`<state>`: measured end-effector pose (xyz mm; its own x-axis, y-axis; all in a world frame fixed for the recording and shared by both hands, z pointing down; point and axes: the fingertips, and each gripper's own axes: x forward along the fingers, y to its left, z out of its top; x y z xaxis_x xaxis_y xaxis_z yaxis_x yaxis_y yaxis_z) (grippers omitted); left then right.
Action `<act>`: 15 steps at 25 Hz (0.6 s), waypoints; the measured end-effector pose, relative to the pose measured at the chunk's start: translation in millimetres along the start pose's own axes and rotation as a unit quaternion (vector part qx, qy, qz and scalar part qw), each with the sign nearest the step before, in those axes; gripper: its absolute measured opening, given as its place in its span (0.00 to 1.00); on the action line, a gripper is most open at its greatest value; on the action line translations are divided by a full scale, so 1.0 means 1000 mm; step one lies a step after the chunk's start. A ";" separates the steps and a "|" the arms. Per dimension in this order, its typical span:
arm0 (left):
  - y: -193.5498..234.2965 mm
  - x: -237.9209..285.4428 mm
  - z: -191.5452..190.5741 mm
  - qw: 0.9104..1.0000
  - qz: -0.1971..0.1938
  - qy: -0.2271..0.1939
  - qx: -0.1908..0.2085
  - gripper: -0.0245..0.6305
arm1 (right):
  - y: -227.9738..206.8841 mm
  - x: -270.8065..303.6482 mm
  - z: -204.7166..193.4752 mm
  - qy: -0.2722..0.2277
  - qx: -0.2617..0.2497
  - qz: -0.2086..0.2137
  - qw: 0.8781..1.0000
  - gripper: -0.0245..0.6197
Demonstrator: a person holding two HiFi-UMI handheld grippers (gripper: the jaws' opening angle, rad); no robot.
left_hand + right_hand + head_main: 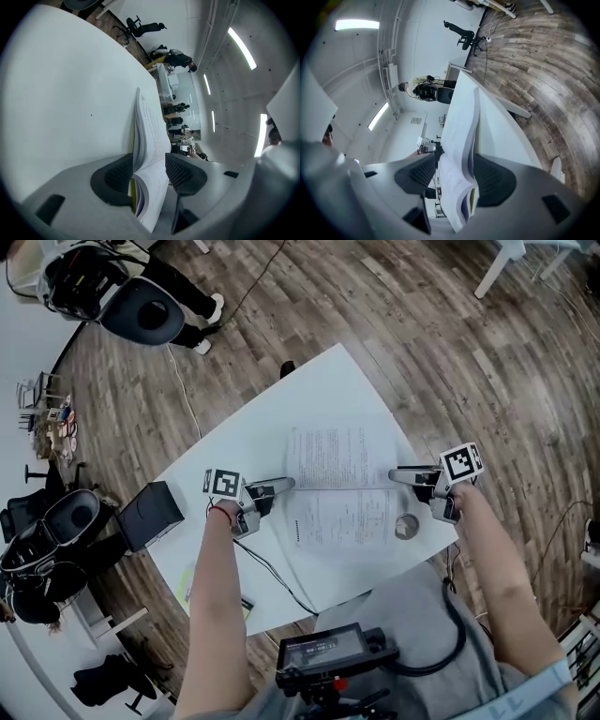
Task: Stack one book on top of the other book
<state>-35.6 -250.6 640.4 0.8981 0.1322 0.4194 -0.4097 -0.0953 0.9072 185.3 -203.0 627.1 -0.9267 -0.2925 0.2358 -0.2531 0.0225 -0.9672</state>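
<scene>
Open white-paged printed book (pixel 339 486) at the middle of a white rectangular table (pixel 319 395) on grey-brown wood-plank floor (pixel 431 324), opposite edges clamped by the left gripper (pixel 284 485) and the right gripper (pixel 397 474).

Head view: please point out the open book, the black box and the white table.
open book (pixel 342 488), head view, on the centre fold between its pages.
black box (pixel 150 515), head view, on its top face.
white table (pixel 281 418), head view, on bare tabletop beyond the book.
</scene>
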 end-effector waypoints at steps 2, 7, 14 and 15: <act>0.002 0.004 0.000 1.000 0.000 0.010 0.000 0.35 | -0.002 0.000 0.002 0.000 0.005 -0.006 1.000 0.40; 0.001 0.008 0.004 1.000 -0.005 0.025 0.003 0.36 | -0.015 -0.004 0.004 0.007 0.018 -0.052 0.998 0.40; -0.002 0.011 0.012 0.999 0.005 0.037 0.018 0.36 | -0.019 -0.004 0.017 0.009 0.024 -0.076 0.997 0.40; -0.003 0.012 0.015 0.999 0.006 0.033 0.019 0.36 | -0.018 -0.003 0.018 0.012 0.024 -0.077 0.997 0.40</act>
<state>-21.0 -263.2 642.2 0.8803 0.1954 0.4324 -0.4128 -0.1341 0.9009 197.4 -219.8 642.0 -0.8847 -0.2661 0.3829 -0.3793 -0.0667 -0.9229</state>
